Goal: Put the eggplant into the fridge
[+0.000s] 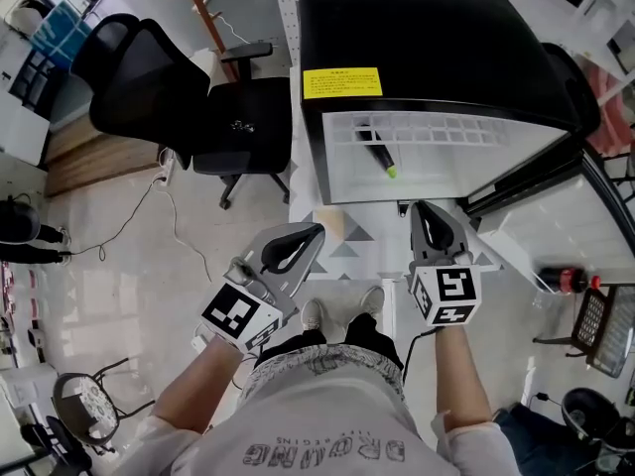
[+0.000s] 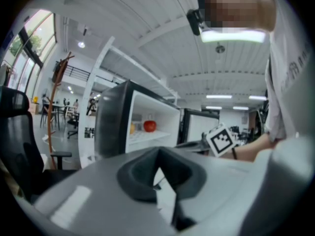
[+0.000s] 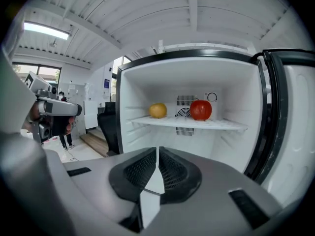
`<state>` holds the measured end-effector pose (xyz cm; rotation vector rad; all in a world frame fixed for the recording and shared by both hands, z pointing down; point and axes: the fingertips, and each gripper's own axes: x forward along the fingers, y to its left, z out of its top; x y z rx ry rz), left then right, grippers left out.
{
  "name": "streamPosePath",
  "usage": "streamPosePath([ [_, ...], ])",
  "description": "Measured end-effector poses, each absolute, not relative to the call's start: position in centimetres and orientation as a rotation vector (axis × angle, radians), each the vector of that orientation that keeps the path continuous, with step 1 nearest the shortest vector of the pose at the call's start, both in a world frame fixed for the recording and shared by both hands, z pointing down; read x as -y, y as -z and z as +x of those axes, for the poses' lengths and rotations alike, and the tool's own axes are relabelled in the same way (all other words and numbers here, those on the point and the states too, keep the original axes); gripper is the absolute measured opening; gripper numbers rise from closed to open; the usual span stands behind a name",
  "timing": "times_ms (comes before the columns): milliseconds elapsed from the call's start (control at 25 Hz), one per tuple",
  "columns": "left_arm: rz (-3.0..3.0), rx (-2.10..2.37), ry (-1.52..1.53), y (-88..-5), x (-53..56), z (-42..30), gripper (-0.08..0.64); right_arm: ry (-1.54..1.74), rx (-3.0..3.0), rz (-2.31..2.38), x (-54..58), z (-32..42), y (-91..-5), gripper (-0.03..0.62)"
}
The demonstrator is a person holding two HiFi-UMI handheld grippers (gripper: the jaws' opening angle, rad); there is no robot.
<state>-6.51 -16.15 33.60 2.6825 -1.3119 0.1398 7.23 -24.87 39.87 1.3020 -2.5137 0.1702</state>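
The eggplant (image 1: 377, 152), dark with a green stem end, lies on a white grid shelf inside the open fridge (image 1: 417, 38); neither gripper view shows it. My right gripper (image 1: 425, 208) is just in front of the fridge opening, jaws shut with nothing between them (image 3: 158, 151). My left gripper (image 1: 314, 234) is lower left of the opening and also shut and empty (image 2: 158, 154). In the right gripper view an upper shelf (image 3: 216, 125) carries a yellow fruit (image 3: 158, 110) and a red fruit (image 3: 201, 110).
The fridge door (image 1: 541, 177) stands open at the right. A black office chair (image 1: 169, 87) is left of the fridge, with cables on the floor beside it. A red-capped bottle (image 1: 561, 280) and a wire rack (image 1: 605, 330) are at the far right.
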Motion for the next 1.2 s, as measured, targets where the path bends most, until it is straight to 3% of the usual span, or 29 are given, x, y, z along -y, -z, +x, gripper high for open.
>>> streamPosePath([
  [1200, 2.729, 1.271, -0.102, -32.3, 15.6, -6.9, 0.006, -0.096, 2.617, 1.265, 19.7, 5.5, -32.4, 0.005],
])
